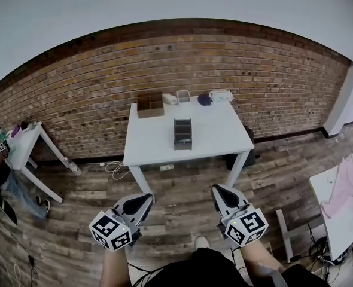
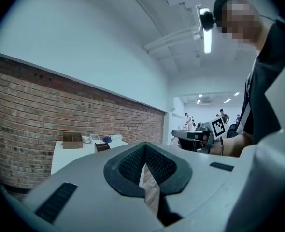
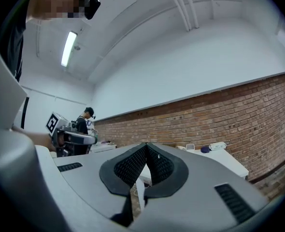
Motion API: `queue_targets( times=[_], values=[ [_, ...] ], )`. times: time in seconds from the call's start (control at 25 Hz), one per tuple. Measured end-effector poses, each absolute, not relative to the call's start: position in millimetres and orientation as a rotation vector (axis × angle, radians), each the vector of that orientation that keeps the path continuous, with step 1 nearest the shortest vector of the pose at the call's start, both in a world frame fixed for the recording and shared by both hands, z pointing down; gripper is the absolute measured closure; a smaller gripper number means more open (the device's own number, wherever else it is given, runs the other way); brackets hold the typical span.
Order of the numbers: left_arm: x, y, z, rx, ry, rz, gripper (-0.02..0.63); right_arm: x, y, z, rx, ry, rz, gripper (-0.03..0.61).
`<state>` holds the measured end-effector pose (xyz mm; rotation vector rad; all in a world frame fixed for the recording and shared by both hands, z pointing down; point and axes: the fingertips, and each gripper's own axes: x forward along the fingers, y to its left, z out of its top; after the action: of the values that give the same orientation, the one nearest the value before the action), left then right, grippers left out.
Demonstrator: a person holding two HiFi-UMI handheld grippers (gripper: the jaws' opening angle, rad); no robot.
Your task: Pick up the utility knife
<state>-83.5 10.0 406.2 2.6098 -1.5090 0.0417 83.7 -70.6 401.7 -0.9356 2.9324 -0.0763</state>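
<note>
A white table [image 1: 206, 137] stands against the brick wall, well ahead of both grippers. On it are a dark open organizer [image 1: 182, 134], a brown wooden box [image 1: 150, 104] and several small items along the back edge. A small grey item lies in the organizer; I cannot make out a utility knife for certain. My left gripper [image 1: 143, 202] and right gripper [image 1: 220, 192] hang low over the wooden floor, close to my body, both shut with nothing between the pads. In the left gripper view the left gripper [image 2: 145, 151] points toward the table [image 2: 77, 153]. The right gripper [image 3: 146, 150] does too.
A small white side table [image 1: 27, 142] and a seated person [image 1: 0, 172] are at the left. At the right, another table carries pink cloth [image 1: 344, 187]. Cables [image 1: 113, 169] lie on the floor by the table leg. A dark box [image 1: 246, 151] sits under the table's right side.
</note>
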Motion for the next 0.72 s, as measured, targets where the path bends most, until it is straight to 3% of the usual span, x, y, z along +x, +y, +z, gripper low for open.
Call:
queue_targets(
  times=[0.72],
  values=[
    [-41,-138,412,2.517,-1.564,0.141,0.624,100,-217,428,-0.682,3.085,-0.202,0.58]
  ],
)
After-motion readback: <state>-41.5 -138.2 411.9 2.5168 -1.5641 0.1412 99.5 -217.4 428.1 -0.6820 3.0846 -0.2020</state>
